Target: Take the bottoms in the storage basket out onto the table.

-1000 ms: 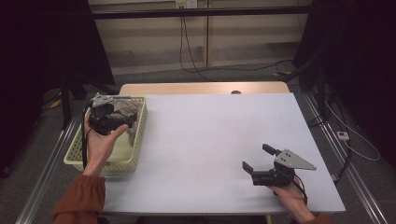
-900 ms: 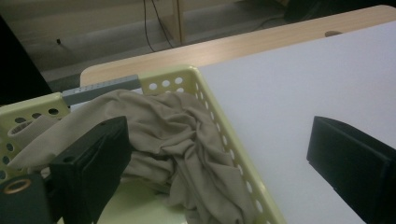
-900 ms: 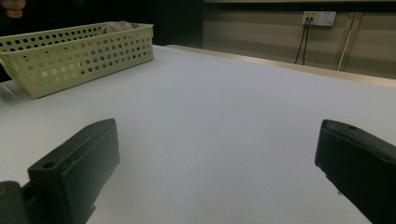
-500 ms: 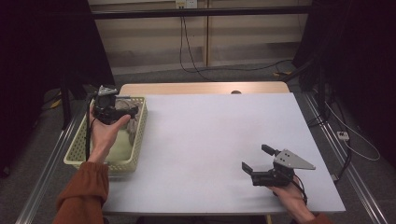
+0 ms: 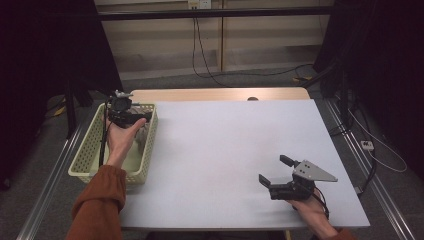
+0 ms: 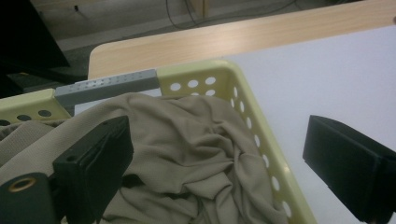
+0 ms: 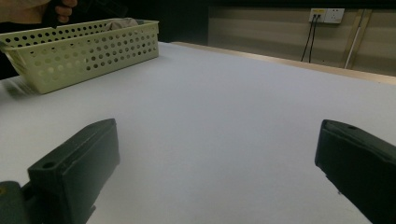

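My left gripper (image 6: 219, 158) hangs released, its jaws just narrowing, over the beige cloth (image 6: 187, 154) in the basket (image 6: 261, 140); nothing grabbed yet. My right gripper (image 7: 219, 172) rests released.

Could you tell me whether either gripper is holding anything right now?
Nothing is held: the left gripper hangs open over the beige cloth in the basket; the right gripper is open.

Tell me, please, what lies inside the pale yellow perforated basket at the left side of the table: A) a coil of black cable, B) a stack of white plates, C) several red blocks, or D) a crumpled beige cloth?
D: in the left gripper view a crumpled beige cloth fills the basket, bunched in folds against its perforated wall, and the left gripper hangs over it with its jaws apart.
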`<state>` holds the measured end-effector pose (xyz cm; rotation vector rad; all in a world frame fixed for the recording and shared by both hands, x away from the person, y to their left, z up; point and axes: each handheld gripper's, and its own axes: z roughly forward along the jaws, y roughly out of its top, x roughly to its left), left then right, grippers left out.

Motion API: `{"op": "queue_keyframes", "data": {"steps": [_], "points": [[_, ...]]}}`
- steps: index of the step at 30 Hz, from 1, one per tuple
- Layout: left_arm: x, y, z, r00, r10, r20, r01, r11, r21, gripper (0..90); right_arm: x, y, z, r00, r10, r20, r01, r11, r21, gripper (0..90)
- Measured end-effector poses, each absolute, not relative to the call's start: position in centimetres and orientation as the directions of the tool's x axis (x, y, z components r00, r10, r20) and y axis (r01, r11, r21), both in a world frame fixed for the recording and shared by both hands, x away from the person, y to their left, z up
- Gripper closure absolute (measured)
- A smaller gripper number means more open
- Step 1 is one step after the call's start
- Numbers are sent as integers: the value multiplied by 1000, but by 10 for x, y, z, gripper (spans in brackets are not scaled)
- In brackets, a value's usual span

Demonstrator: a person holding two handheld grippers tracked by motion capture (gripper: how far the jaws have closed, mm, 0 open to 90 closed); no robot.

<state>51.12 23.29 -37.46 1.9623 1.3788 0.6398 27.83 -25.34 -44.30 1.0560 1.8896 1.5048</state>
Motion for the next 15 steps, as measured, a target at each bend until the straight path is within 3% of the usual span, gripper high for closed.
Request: {"op": "queue_keyframes", "data": {"steps": [15], "points": [[527,238,-397,277,961,-4,712,-203,673,91,278,-254,-443,-573,815,93,270,80,960,0]]}}
